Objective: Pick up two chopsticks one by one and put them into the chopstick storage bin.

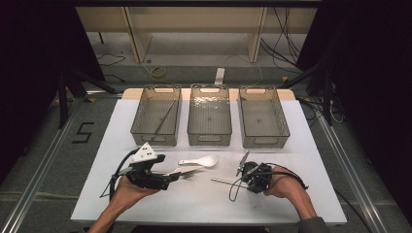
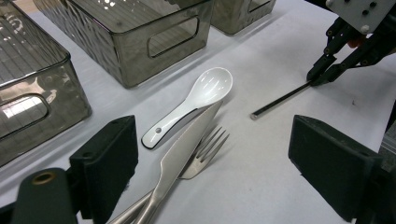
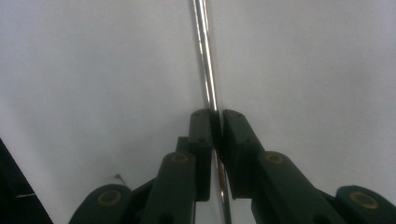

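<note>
Chopstick (image 3: 205, 56) pinched in right claw (image 3: 215, 122); left claw (image 2: 212, 163) spread; left bin (image 1: 156, 115) holds chopstick.

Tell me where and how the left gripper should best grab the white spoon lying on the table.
Probably grip the white spoon by its narrow handle end, coming down from above with the jaws across its width. The handle is slim and flat-sided, while the bowl is wide and rounded. The knife leans over the handle's middle, so stay near the tip.
</note>
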A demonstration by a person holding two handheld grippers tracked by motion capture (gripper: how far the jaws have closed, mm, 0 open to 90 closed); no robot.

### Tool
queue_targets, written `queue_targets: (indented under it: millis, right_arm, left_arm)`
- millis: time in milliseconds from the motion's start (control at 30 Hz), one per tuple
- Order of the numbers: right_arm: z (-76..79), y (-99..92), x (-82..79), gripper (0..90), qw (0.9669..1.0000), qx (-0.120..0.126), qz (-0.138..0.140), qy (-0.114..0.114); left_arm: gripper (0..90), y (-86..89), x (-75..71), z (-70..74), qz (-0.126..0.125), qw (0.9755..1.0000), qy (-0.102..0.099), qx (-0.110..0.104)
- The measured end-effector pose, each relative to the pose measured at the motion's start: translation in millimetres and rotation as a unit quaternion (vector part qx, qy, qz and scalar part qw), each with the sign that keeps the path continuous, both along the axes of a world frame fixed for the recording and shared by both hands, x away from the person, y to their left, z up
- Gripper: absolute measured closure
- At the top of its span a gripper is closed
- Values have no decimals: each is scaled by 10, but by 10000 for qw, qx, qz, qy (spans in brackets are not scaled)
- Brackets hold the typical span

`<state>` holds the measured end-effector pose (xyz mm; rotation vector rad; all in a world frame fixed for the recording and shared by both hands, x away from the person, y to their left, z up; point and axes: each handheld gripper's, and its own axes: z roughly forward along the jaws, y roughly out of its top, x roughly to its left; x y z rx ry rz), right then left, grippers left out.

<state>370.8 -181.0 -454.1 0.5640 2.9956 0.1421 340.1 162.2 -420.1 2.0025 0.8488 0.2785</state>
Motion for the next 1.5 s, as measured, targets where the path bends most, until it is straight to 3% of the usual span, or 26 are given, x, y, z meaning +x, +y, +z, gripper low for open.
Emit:
queue_targets:
  millis: [467, 833, 1000, 1033, 1267, 1400, 1500]
  right_arm:
    - [33, 31, -37, 868, 9996, -207, 196, 6]
    - [252, -11, -73, 869, 9991, 212, 243, -286]
    - [361, 89, -154, 868, 9974, 380, 447, -430]
    - [387, 111, -169, 868, 9973, 323, 503, -417]
    - [427, 324, -300, 868, 9947, 337, 851, -465]
    - [432, 458, -366, 868, 9931, 277, 1001, -549]
    - [434, 533, -409, 868, 9916, 369, 1108, -560]
  left_arm:
    - [157, -19, -4, -3, -70, 10000, 18, 36]
    - [158, -69, -18, -1, -230, 9997, 43, 59]
    - [158, -144, -30, -27, -410, 9989, 54, 198]
    - [158, -162, -33, -31, -454, 9987, 49, 234]
    - [162, -362, -91, -73, -940, 9942, 69, 510]
    - [177, -476, -141, -110, -1282, 9885, 37, 796]
    - [191, -523, -154, -129, -1450, 9848, 19, 960]
